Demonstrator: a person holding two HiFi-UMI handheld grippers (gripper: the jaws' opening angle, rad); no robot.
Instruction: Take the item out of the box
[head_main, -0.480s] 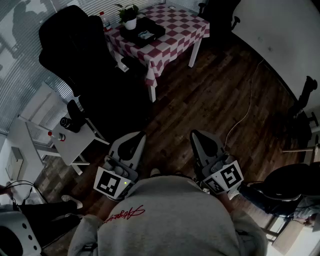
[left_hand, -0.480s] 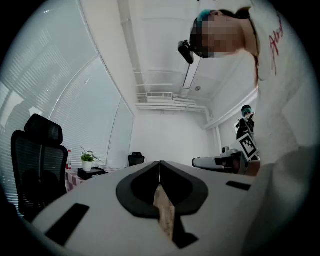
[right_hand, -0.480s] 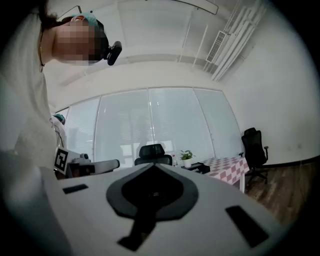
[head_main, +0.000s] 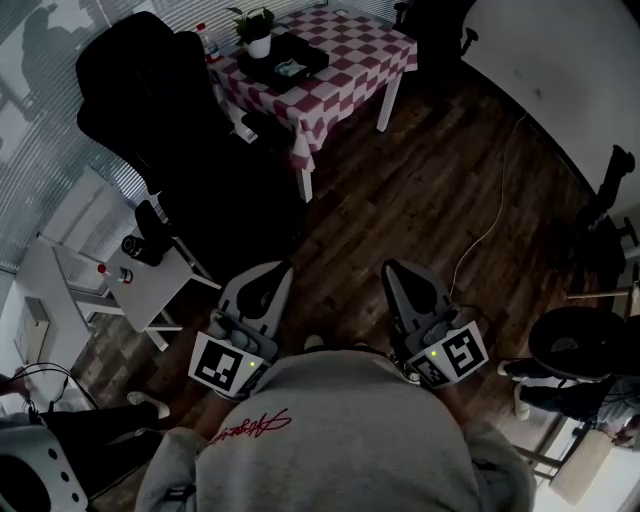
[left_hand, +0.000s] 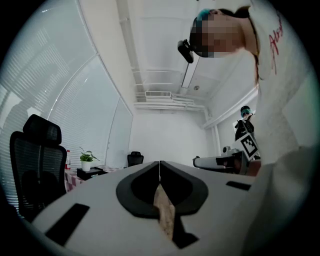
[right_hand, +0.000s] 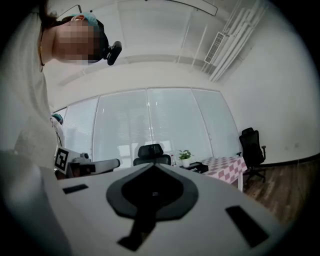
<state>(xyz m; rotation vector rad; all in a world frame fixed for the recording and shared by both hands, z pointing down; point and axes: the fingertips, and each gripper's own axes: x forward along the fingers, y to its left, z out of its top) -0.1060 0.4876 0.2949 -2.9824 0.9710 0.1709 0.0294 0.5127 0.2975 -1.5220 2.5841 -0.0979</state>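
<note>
Box: black box on the red-and-white checked table, well apart from both grippers.
Item: pale item lies inside the box; too small to identify.
Left gripper: near the person's chest, jaws pressed together at the tips, gripping nothing. A tan sliver shows in the slot behind the tips; cannot tell what it is.
Right gripper: jaws pressed together, nothing between them.
Writing: red script on the grey sweatshirt, too blurred to read.
Marker cubes: black-and-white square patterns only, no letters.
Bottle: red cap, label unreadable.
Hidden: the sweatshirt covers both hands; the black chair is too dark for detail.
</note>
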